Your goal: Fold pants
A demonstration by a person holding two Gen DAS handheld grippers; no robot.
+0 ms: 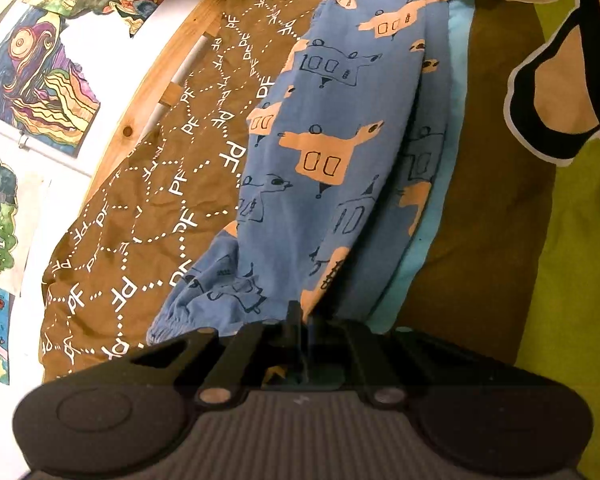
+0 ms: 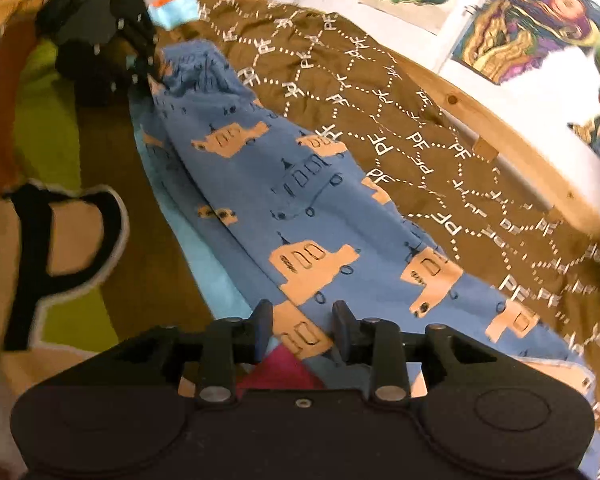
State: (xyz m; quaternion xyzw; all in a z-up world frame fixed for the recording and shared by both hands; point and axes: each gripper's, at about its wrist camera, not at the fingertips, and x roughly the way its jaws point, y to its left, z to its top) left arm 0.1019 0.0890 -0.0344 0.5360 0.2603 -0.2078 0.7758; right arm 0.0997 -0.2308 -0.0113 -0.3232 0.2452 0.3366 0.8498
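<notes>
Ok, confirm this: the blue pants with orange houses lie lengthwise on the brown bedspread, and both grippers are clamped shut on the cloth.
Not quite. The blue pants do lie lengthwise on the brown bedspread, but only the left gripper is shut on the cloth. The right wrist view shows the right gripper with its jaws apart, the fabric loose between them.

The left gripper has its jaws closed together on the cuffed end of the blue pants, which stretch away up the frame, printed with orange shapes. They lie on a brown bedcover patterned with white dotted lines and letters. A wooden bed rail runs along its left, below colourful drawings on the wall.
</notes>
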